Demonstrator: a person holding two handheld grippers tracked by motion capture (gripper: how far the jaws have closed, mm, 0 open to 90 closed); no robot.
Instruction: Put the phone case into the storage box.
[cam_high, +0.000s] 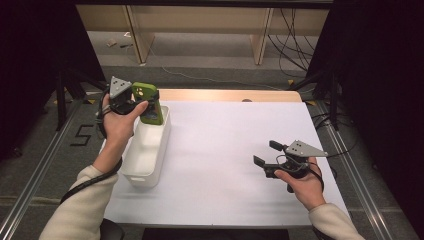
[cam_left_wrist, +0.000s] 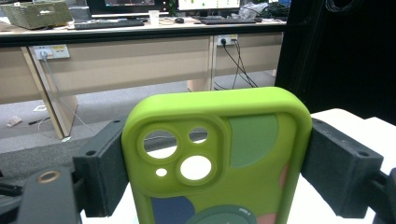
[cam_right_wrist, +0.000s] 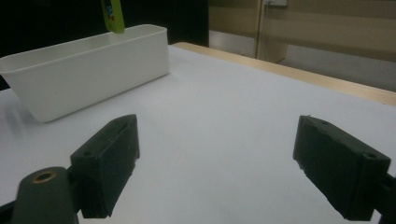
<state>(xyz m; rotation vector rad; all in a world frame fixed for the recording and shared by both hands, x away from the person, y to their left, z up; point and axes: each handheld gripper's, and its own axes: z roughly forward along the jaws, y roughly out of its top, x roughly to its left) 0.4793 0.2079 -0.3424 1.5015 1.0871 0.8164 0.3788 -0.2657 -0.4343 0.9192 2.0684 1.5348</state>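
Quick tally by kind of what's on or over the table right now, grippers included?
Green phone case, held over the bin: 1
White bin: 1
Grippers, left gripper and right gripper: 2
Total: 4

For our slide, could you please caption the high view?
Left gripper holds green phone case above white bin.

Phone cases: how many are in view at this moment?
1. The green phone case is clamped in the left gripper, held above the far end of the white bin. The bin's visible inside looks empty.
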